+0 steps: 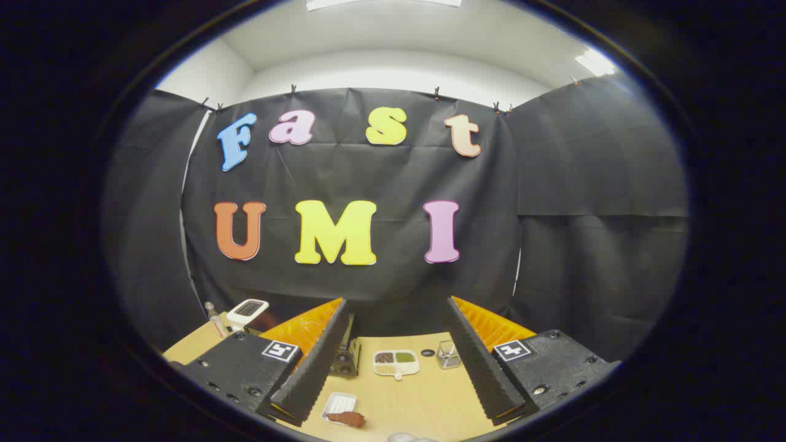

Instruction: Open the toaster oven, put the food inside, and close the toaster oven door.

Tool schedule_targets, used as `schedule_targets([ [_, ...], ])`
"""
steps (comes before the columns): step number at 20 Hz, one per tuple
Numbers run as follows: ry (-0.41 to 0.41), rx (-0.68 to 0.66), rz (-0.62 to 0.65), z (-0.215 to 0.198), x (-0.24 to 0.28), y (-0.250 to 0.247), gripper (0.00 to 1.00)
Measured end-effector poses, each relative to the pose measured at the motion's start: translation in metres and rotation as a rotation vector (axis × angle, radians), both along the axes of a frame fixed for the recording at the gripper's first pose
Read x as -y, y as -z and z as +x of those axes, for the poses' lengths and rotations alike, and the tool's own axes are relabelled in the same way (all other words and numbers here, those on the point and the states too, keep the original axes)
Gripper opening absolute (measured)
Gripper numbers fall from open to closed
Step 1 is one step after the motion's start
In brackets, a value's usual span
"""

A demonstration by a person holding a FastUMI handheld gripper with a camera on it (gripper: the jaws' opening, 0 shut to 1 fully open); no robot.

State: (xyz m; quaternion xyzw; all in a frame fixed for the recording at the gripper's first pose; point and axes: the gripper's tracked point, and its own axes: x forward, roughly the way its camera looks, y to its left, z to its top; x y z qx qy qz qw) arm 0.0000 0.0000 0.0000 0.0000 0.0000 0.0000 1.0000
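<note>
Light wooden table before black cloth wall, gripper held above it with fingers spread wide on nothing, brown food on small white tray between them, toaster oven partly hidden behind one finger, divided dish beyond.

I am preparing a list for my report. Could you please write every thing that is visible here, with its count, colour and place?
table: one, light wood, below the fingers
toaster oven: one, dark, partly hidden behind the left finger
food: one brown piece, on a small white tray, between the fingers
divided dish: one, white, beyond the fingers
small clear container: one, right of the dish
bottle: one, clear, far left
white device: one, beside the bottle
gripper: one, fingers open, holding nothing
</note>
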Motion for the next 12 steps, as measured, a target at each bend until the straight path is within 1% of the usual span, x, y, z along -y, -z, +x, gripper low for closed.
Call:
schedule_targets([
  [9,-0.008,-0.018,0.021,0.015,-0.019,0.004,1.00],
  [12,0.001,-0.027,0.019,0.021,-0.024,0.008,1.00],
])
